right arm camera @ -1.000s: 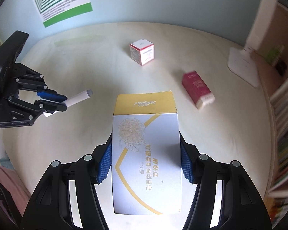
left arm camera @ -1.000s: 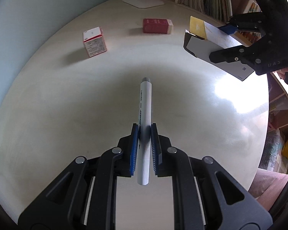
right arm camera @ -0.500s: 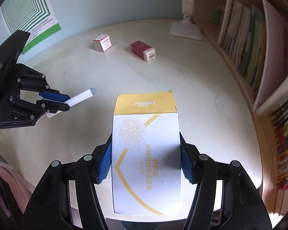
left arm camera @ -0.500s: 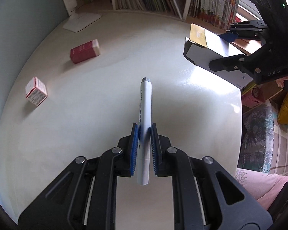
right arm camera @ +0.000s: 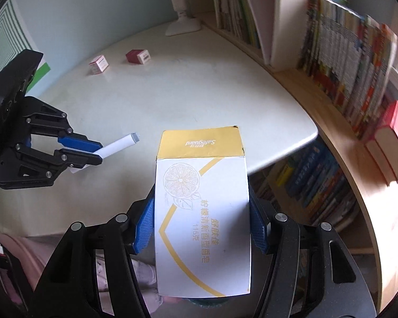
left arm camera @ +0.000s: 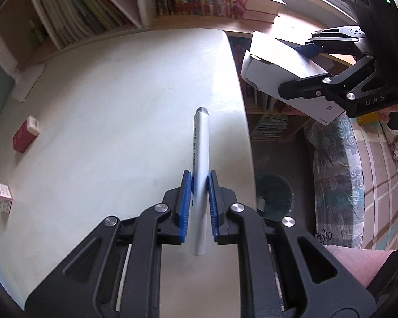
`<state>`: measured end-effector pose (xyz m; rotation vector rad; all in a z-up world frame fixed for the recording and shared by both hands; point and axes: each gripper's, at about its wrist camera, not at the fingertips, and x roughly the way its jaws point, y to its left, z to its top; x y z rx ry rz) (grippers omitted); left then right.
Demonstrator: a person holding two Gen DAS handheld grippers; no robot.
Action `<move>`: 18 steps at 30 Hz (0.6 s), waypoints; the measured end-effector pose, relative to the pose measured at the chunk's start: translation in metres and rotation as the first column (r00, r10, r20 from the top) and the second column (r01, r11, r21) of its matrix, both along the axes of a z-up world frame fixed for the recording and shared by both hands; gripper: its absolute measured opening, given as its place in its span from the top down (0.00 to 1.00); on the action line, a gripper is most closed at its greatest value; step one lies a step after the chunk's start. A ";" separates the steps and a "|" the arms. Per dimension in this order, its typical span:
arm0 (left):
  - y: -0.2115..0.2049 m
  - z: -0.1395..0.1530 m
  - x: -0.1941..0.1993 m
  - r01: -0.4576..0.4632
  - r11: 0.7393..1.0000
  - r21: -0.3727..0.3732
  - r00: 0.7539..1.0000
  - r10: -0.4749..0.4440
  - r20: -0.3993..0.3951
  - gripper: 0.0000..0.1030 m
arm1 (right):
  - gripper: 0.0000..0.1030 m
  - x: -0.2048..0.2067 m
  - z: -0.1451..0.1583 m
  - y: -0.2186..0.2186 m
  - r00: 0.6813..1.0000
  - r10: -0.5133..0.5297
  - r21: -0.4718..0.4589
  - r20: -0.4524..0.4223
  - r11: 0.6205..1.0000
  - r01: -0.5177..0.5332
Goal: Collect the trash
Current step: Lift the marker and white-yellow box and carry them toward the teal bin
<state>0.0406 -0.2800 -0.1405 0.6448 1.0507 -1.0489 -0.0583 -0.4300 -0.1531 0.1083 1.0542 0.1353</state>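
Observation:
My left gripper (left arm camera: 199,182) is shut on a white marker pen (left arm camera: 200,159) and holds it above the white table near its right edge. It also shows in the right wrist view (right arm camera: 96,152), with the pen (right arm camera: 119,144) sticking out. My right gripper (right arm camera: 201,209) is shut on a white and yellow Safeguard soap box (right arm camera: 201,198), held past the table's edge. In the left wrist view the box (left arm camera: 286,79) hangs at the upper right in the right gripper (left arm camera: 302,69). A dark green bin (left arm camera: 274,193) stands on the floor below the table edge.
A dark red box (left arm camera: 25,137) and a small pink and white box (left arm camera: 2,197) lie on the table (left arm camera: 119,92) at the left. A white lamp base (right arm camera: 183,27) stands at the far side. Bookshelves (right arm camera: 345,61) line the wall. A patterned rug (left arm camera: 339,172) covers the floor.
Both grippers have swung right with their loads. The view has turned from the table's middle to its right edge, and the bin and floor have come into sight.

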 end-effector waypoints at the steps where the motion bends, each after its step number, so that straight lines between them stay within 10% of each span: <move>1: -0.006 0.000 -0.006 0.013 1.000 -0.004 1.000 -0.013 -0.011 0.89 | 0.41 -0.012 -0.001 -0.006 1.000 -0.024 0.006 -0.002 1.000 0.024; 18: -0.092 -0.064 -0.179 0.300 0.951 0.079 0.952 -0.292 -0.095 0.89 | 0.41 -0.204 -0.078 -0.071 0.940 -0.318 0.099 -0.122 0.939 0.330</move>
